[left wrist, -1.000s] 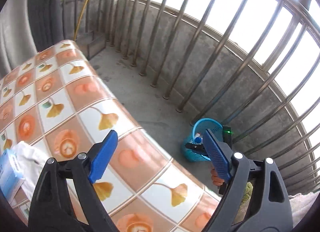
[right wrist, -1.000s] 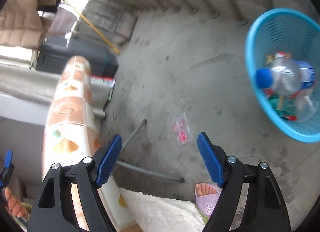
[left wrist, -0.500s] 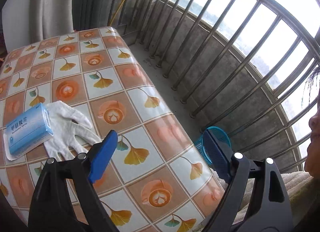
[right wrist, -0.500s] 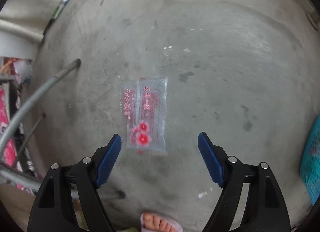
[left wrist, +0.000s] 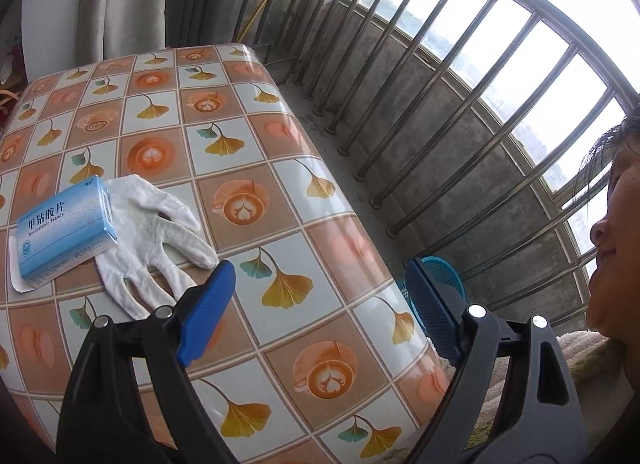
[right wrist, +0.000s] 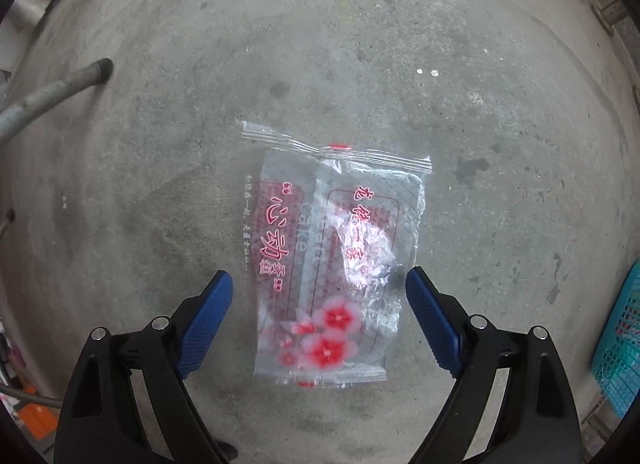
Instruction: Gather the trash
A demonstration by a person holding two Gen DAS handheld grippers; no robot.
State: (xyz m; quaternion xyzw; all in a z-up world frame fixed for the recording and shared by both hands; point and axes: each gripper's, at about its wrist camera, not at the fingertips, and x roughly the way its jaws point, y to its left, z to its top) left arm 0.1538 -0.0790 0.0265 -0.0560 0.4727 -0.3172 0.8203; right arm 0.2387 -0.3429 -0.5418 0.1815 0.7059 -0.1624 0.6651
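Observation:
A clear plastic snack wrapper (right wrist: 332, 256) with red print and red flowers lies flat on the concrete floor. My right gripper (right wrist: 320, 300) is open and hangs just above it, its lower half between the two blue fingers. The blue mesh trash basket (right wrist: 618, 344) shows at the right edge of the right wrist view, and its rim (left wrist: 444, 268) peeks past the table in the left wrist view. My left gripper (left wrist: 320, 300) is open and empty above the patterned table (left wrist: 224, 167).
A blue medicine box (left wrist: 60, 232) and a white glove (left wrist: 156, 240) lie on the table's left part. A metal railing (left wrist: 460, 111) runs behind. A grey metal table leg (right wrist: 52, 95) slants across the floor at left. A person's face (left wrist: 616, 240) is at the right.
My right gripper has dropped closer to the wrapper, which now lies partly between the fingers. My left gripper has drawn back and risen, bringing more of the table, the box and the glove into view.

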